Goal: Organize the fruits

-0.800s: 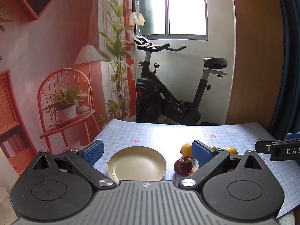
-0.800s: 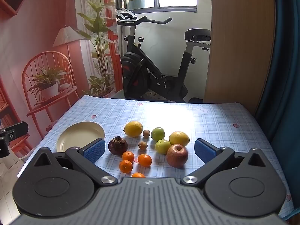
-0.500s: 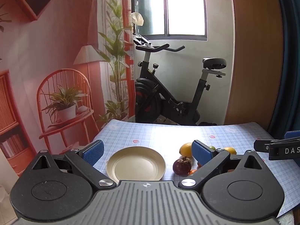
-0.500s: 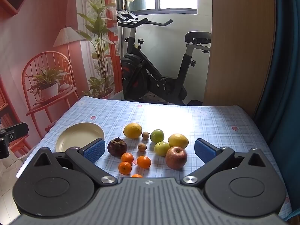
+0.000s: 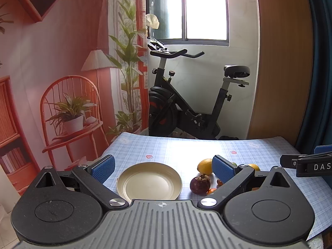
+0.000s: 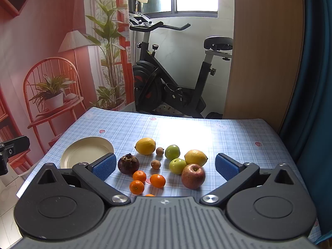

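A cream plate (image 5: 149, 181) (image 6: 87, 152) lies at the table's left. To its right lie a dark mangosteen (image 6: 128, 164) (image 5: 200, 183), two lemons (image 6: 145, 145) (image 6: 195, 157), two green fruits (image 6: 172, 152) (image 6: 177, 166), a red apple (image 6: 193, 176), several small oranges (image 6: 157, 180) and two small brown fruits (image 6: 155, 164). My left gripper (image 5: 162, 167) is open and empty, above the near side of the plate. My right gripper (image 6: 165, 165) is open and empty, above the near side of the fruit group.
The table has a blue checked cloth (image 6: 186, 128). An exercise bike (image 6: 166, 78) stands behind the far edge. A wooden panel (image 6: 263, 51) and a dark curtain (image 6: 315, 72) are on the right. The right gripper's side shows in the left wrist view (image 5: 307, 165).
Both views have shifted only slightly. The fruits and the plate lie where they were, and both grippers stay open.
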`<action>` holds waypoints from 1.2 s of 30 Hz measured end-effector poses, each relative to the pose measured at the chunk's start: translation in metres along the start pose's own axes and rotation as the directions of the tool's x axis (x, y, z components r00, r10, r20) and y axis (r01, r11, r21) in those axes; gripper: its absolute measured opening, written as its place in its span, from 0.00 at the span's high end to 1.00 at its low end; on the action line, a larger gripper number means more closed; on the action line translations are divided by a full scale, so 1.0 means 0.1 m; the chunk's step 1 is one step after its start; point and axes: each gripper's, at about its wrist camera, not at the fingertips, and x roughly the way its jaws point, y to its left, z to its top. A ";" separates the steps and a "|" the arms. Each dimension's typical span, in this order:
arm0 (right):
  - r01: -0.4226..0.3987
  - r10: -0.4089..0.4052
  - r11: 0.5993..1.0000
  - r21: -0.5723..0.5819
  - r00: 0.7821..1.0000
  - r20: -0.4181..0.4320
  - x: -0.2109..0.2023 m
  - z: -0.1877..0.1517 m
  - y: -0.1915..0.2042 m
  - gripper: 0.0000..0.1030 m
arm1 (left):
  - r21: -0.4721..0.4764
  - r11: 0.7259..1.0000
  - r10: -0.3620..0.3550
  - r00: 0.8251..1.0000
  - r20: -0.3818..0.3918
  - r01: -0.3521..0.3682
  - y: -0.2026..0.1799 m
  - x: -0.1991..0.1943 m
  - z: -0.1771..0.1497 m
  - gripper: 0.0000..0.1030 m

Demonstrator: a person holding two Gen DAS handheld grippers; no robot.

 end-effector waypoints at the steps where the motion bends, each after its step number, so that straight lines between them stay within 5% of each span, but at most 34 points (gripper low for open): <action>1: 0.002 -0.002 1.000 0.000 1.000 0.001 0.00 0.00 0.01 0.00 | -0.001 1.000 0.000 1.000 0.000 0.000 0.00 0.00 0.00 0.02; 36: 0.002 -0.002 1.000 -0.001 1.000 0.004 -0.01 0.00 0.01 0.00 | -0.006 1.000 -0.002 1.000 0.008 0.003 0.00 -0.03 0.00 0.02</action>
